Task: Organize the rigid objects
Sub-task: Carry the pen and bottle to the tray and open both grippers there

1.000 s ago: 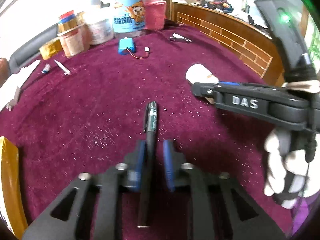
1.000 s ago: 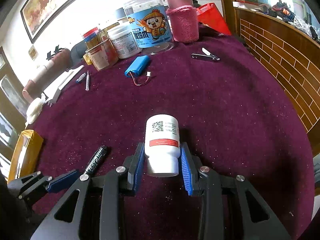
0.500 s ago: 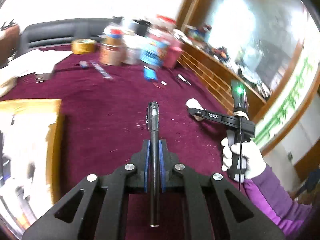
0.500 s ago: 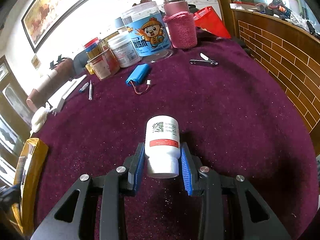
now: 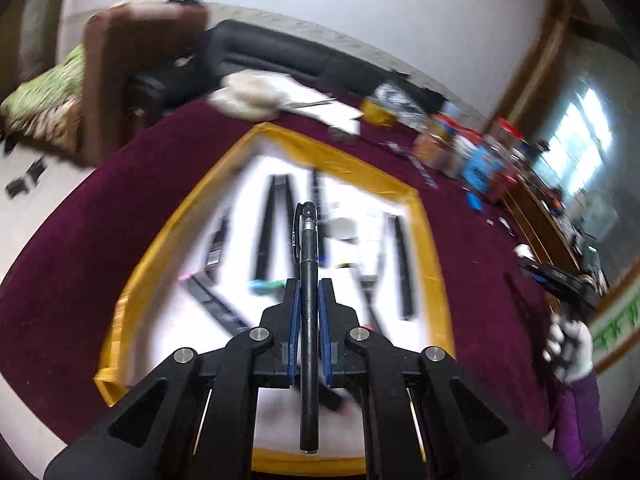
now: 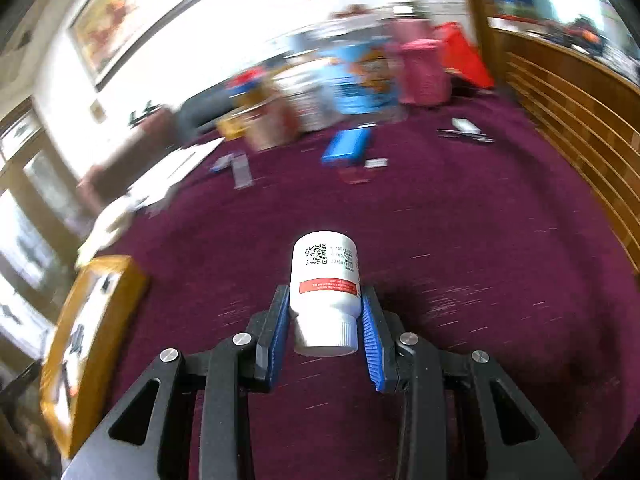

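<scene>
My left gripper (image 5: 309,286) is shut on a black pen (image 5: 308,264) that points forward, and it hangs over a yellow-rimmed tray (image 5: 348,162) with a white floor. Several dark pens and sticks lie blurred inside that tray. My right gripper (image 6: 325,304) is shut on a white pill bottle (image 6: 325,276) with a red stripe, held cap toward the camera above the maroon cloth (image 6: 480,240). In the left wrist view the right gripper (image 5: 560,278) shows at the far right, held by a white-gloved hand (image 5: 570,348). The same tray (image 6: 132,276) appears at the left of the right wrist view.
Jars and tins (image 6: 352,76), a pink-sleeved flask (image 6: 424,70), a blue battery pack (image 6: 346,146) and nail clippers (image 6: 464,132) stand at the far side of the cloth. White papers (image 5: 320,108) lie beyond the tray. A wooden rail (image 6: 580,120) borders the right edge.
My left gripper shut on the pen, lifted it off the cloth and swung left until it hangs over the tray. My right gripper rose a little with the bottle.
</scene>
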